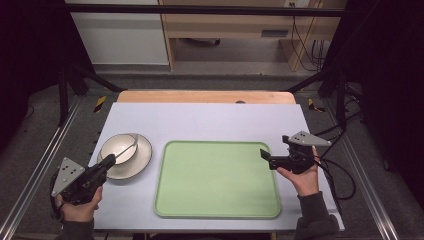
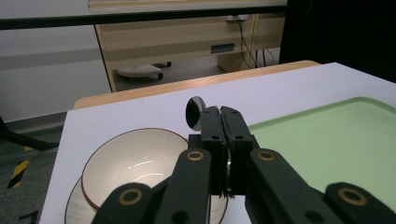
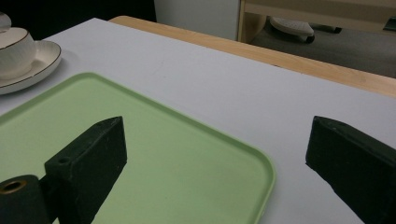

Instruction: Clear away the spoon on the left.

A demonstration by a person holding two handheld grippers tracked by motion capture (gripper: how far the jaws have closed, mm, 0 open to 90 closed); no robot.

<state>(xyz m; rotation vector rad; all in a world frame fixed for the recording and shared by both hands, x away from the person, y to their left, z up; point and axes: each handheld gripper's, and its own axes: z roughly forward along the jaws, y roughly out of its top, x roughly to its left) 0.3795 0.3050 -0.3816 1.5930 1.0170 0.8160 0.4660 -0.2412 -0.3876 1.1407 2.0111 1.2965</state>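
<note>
Table (image 1: 210, 120) is covered with a pale lilac-white sheet, and a strip of light wood shows along its far edge. Around it the floor is grey carpet, with metal rails running along both sides and black frame posts standing at the far corners. Behind the table there is a wooden desk (image 1: 240, 25) with cables hanging at its right, and a white panel beside it.

On the sheet lies a green tray (image 1: 218, 178) with rounded corners, in the middle and a little to the right. To the left of the tray stands a cream plate (image 1: 136, 165) with a dark rim, and a bowl (image 1: 119, 147) of the same colour sits on it.

The left gripper (image 2: 220, 116) has its jaws pressed together on the handle of a metal spoon (image 2: 193, 112). In the high view the spoon lies across the bowl, with its round end toward the far rim.

The right gripper (image 3: 217, 140) is held with its jaws wide apart and grips nothing. It hovers at the right edge of the tray, near the far right corner, pointing toward the left.
</note>
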